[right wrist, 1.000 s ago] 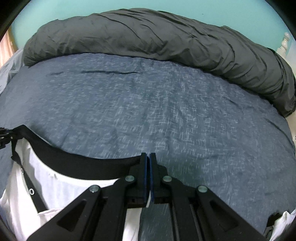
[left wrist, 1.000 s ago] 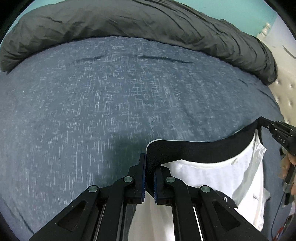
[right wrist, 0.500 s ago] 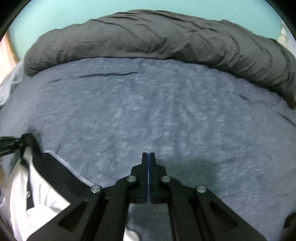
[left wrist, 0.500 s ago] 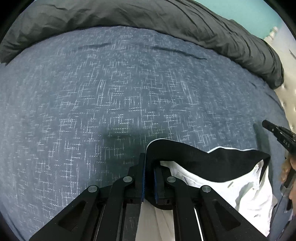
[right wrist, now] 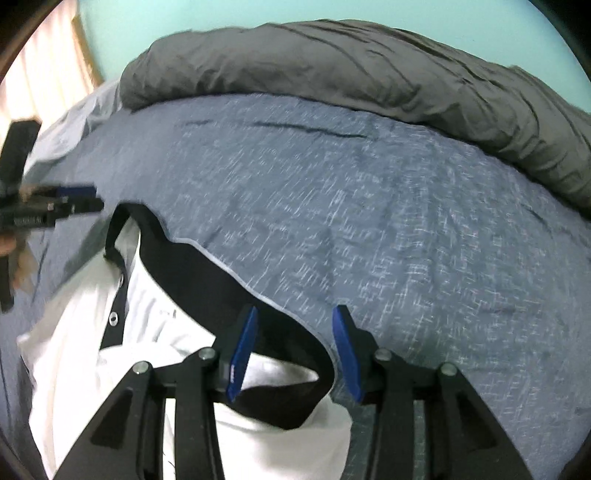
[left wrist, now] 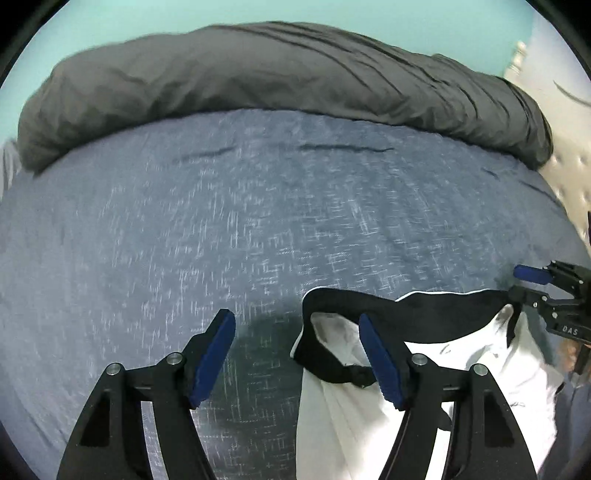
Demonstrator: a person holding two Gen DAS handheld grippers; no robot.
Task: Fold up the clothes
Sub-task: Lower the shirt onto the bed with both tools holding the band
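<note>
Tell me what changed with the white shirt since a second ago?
Both grippers let go. The left gripper and the right gripper were clamped on the black collar of the white shirt; now their jaws stand open and the shirt lies on the blue bedsheet. The grey duvet at the back stayed put.

A blue-grey mottled bedsheet (left wrist: 258, 229) fills the middle of both views, with a rumpled dark grey duvet (left wrist: 280, 77) heaped across its far edge. Behind it runs a pale turquoise wall (left wrist: 332, 14). A bright curtained window (right wrist: 40, 70) glows at upper left in the right wrist view.
</note>
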